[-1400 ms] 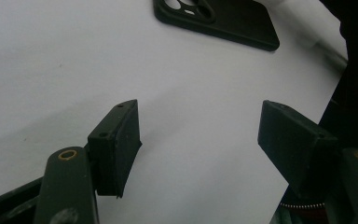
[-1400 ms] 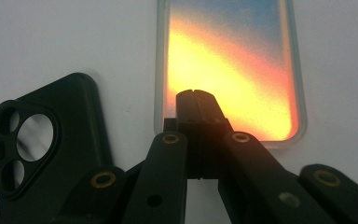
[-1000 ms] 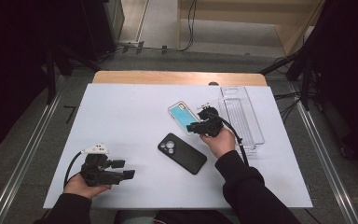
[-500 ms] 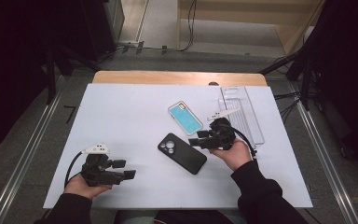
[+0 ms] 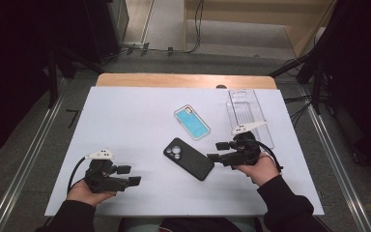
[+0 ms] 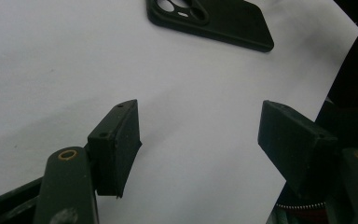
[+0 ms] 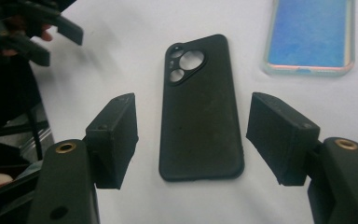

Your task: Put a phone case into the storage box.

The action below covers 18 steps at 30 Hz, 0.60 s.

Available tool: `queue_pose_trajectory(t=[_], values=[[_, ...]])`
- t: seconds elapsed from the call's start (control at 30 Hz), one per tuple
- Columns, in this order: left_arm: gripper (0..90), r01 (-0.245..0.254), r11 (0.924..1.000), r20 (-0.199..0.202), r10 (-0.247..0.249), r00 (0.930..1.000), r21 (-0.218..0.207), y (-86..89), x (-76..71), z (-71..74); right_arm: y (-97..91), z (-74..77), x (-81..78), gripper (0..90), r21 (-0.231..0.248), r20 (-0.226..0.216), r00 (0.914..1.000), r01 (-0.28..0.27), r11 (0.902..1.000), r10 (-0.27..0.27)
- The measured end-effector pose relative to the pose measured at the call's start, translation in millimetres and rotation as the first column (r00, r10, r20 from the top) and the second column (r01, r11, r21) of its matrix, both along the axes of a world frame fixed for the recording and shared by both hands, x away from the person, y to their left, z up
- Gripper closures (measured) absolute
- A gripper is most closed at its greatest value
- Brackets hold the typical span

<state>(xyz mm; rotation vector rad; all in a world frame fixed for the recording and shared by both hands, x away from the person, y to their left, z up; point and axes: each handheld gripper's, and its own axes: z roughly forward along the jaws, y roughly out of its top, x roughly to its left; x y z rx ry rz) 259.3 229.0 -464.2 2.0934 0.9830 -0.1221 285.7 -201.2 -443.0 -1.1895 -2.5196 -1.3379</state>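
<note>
Black and matte, the phone case (image 5: 189, 158) lies flat near the middle of the white surface (image 5: 125, 121), its camera cut-outs toward the far left and its near right end just beside the right tongs (image 5: 213, 152). Nearest the person, the left tongs (image 5: 129, 176) rest low over the surface at the near left, well apart from the case, their jaws spread wide with only bare white between them; in the left gripper view (image 6: 200, 140) the case (image 6: 214, 18) shows at the top edge. A hand (image 5: 258, 169) holds the right tongs a little farther in, pointing left at the case. Their jaws have just been opening and stand apart; in the right gripper view (image 7: 193, 135) the case (image 7: 200, 112) lies lengthwise in line with the gap between the pads, and neither pad presses on it. Beyond the case, a phone with a blue-green face and a pale rim (image 5: 192, 122) lies on the surface, apart from the case. Farther right, a clear plastic tray (image 5: 247, 112) runs toward the far edge, where a strip of bare wood (image 5: 183, 80) shows.
</note>
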Motion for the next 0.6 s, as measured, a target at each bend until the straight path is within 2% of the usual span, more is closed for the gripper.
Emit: queue_pose_trajectory(t=[0.23, 0.4, 0.6], values=[[29.8, -0.004, 1.0000, 0.002, 0.004, 1.0000, -0.002, 0.2, -0.2, 0.3, -12.6, -2.7, -13.8, 30.9, -0.004, -0.012, 0.9999, 0.004, 1.0000, -0.004], [29.9, -0.009, 1.0000, 0.002, 0.009, 1.0000, -0.003, 0.1, -0.2, 0.3, -22.2, -4.2, -24.9, 29.6, -0.011, 0.009, 0.9999, -0.008, 0.9999, 0.008], [29.8, -0.007, 1.0000, 0.005, 0.007, 1.0000, -0.004, 0.0, -0.4, 0.6, -36.6, -10.8, -35.4, 28.2, 0.004, 0.004, 0.9997, 0.024, 0.9997, -0.024]])
